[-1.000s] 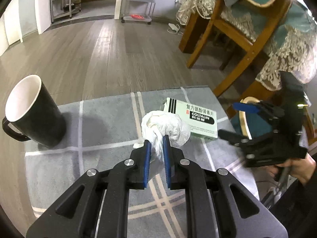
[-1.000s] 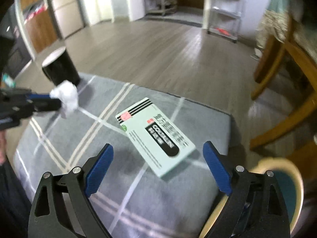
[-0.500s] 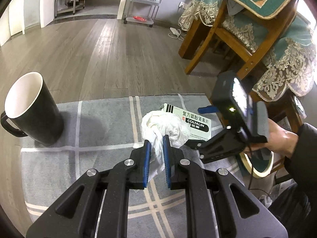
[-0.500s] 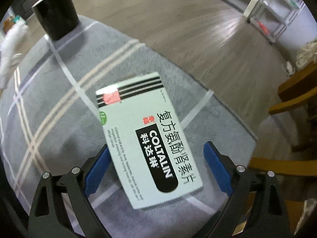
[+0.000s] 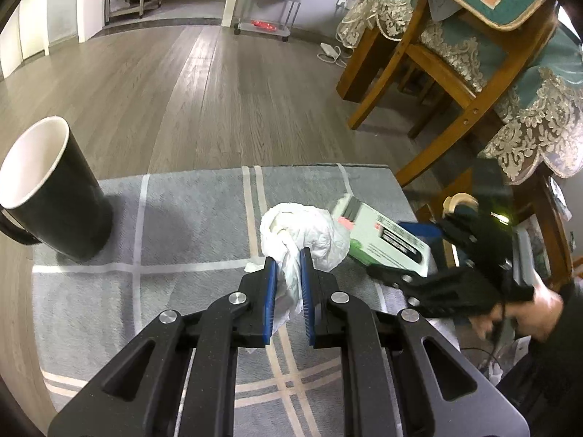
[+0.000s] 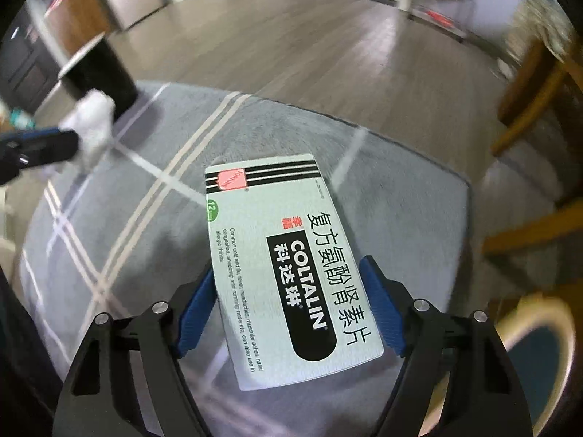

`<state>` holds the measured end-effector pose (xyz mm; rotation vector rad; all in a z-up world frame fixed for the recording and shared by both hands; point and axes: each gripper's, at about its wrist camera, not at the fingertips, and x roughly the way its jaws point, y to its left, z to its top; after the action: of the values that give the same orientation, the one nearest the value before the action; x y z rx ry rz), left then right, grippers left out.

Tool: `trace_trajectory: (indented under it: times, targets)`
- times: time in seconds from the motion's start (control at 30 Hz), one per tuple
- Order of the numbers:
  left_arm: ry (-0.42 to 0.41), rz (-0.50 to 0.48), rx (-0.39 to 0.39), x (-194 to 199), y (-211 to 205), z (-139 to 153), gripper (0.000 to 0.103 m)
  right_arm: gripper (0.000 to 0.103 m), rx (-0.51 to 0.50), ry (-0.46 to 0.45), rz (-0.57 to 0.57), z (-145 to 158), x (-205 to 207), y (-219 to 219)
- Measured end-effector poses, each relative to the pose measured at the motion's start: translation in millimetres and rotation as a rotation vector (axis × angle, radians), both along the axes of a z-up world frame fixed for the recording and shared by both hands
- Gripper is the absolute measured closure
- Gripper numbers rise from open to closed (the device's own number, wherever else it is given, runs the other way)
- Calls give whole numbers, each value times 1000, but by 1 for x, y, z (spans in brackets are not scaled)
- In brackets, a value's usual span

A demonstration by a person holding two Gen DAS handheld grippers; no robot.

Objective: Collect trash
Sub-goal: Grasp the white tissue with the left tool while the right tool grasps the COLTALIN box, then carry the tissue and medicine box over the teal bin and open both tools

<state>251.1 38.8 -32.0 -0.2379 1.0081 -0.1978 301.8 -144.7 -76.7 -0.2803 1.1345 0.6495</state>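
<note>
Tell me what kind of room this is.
Most likely a home dining or living area: wooden chair with lace-trimmed covers, wood plank floor, and a grey striped rug underfoot.

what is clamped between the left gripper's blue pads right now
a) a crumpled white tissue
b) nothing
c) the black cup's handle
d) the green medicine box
a: in the left wrist view the left gripper has its pads pinched on the crumpled white tissue, while the medicine box lies further right on the grey mat.
</note>
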Motion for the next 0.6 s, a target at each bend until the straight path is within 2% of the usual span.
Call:
trace_trajectory:
  times: [0.3, 0.6]
  targets:
    - [15, -37, 39, -11, -13, -9, 91, 26, 156, 2, -273, 19, -65, -40]
    - [20, -77, 80, -21, -38, -10, 91, 26, 182, -91, -361, 43, -103, -63]
